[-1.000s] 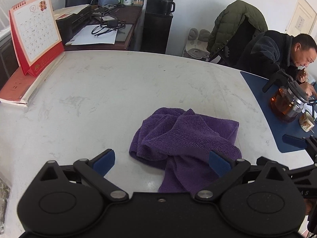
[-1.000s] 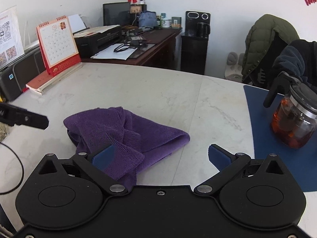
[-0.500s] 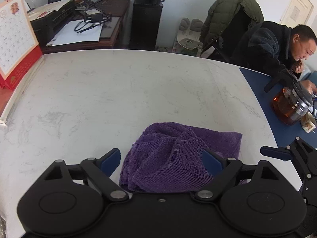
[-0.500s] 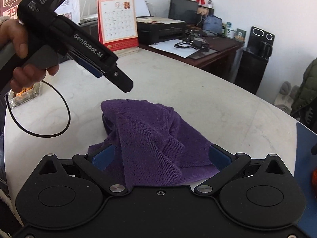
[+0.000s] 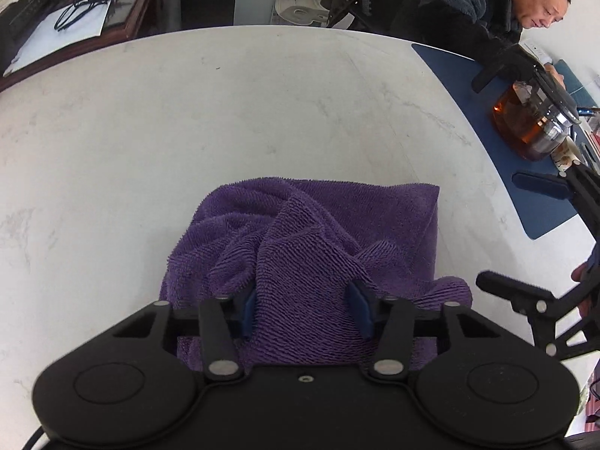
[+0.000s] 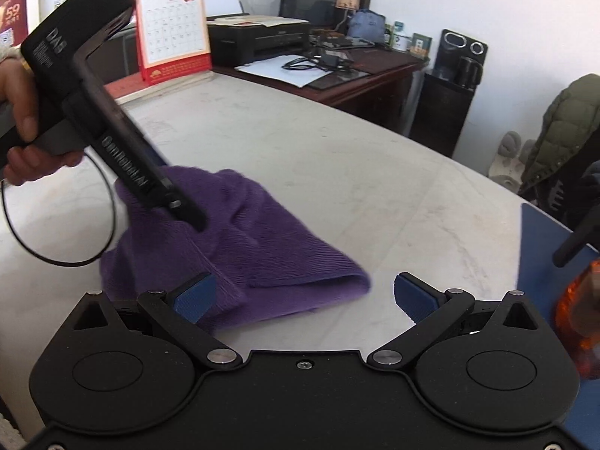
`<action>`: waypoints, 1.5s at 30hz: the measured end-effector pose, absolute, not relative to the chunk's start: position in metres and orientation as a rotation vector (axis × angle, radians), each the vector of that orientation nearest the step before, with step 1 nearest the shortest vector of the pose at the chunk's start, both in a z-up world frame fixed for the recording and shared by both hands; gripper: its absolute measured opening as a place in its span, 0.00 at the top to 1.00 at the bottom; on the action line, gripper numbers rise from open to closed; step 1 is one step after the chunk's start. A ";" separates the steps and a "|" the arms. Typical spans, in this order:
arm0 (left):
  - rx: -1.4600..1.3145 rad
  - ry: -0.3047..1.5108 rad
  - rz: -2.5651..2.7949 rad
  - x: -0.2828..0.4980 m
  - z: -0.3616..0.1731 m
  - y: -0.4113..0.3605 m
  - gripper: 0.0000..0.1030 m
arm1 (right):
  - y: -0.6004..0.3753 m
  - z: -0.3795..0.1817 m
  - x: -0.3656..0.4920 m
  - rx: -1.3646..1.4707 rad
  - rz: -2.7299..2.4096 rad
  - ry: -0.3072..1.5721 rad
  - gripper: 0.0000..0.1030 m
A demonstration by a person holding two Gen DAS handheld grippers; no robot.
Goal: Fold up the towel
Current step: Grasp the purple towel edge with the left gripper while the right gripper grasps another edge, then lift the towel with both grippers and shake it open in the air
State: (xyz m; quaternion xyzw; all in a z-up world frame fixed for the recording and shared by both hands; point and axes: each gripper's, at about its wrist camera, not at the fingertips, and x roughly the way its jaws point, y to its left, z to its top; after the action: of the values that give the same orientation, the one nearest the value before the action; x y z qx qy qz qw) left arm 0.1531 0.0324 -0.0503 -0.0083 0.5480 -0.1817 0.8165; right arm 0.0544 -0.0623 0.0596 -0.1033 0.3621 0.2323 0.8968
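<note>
A crumpled purple towel (image 5: 307, 232) lies on the white marble table (image 5: 187, 120). My left gripper (image 5: 303, 311) points steeply down onto its near part, and its jaws are closing on a raised fold that fills the gap between the blue pads (image 5: 247, 309). In the right wrist view the left gripper (image 6: 187, 213) digs its tip into the towel (image 6: 255, 247), held by a hand (image 6: 18, 112). My right gripper (image 6: 303, 296) stands open just above the towel's near right edge, with only its left pad over cloth. The right gripper (image 5: 525, 236) also shows at the right of the left wrist view.
A blue mat (image 5: 487, 120) at the table's right carries a glass teapot (image 5: 532, 120) of amber tea. A person (image 5: 487, 3) sits behind it. A red desk calendar (image 6: 172, 30) stands at the far left, with a desk and printer (image 6: 262, 41) beyond.
My left gripper has come down and forward onto the towel, and its jaws have narrowed from wide apart to pinching a fold. The right gripper stays open and has shifted right of the towel.
</note>
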 end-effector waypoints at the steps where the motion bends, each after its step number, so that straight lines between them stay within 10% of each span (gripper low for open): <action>1: -0.032 1.170 -0.387 0.154 -0.050 0.036 0.73 | -0.067 0.054 0.057 -0.204 0.480 0.749 0.00; 20: 0.002 1.186 -0.422 0.150 -0.058 0.041 0.74 | -0.021 0.001 0.133 -0.352 0.773 0.891 0.23; 30: -0.211 1.093 -0.349 0.125 -0.041 0.076 0.91 | -0.014 0.015 0.116 -0.350 0.693 0.920 0.94; 45: -0.340 0.817 -0.250 0.059 0.040 0.136 0.92 | -0.070 0.134 0.067 -0.048 0.559 0.659 0.94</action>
State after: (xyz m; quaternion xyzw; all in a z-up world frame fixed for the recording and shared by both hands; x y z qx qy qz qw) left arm 0.0588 0.1363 0.0396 -0.1639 0.3943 -0.1205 0.8962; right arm 0.0665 -0.0701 0.1344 -0.0230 0.3193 0.2708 0.9079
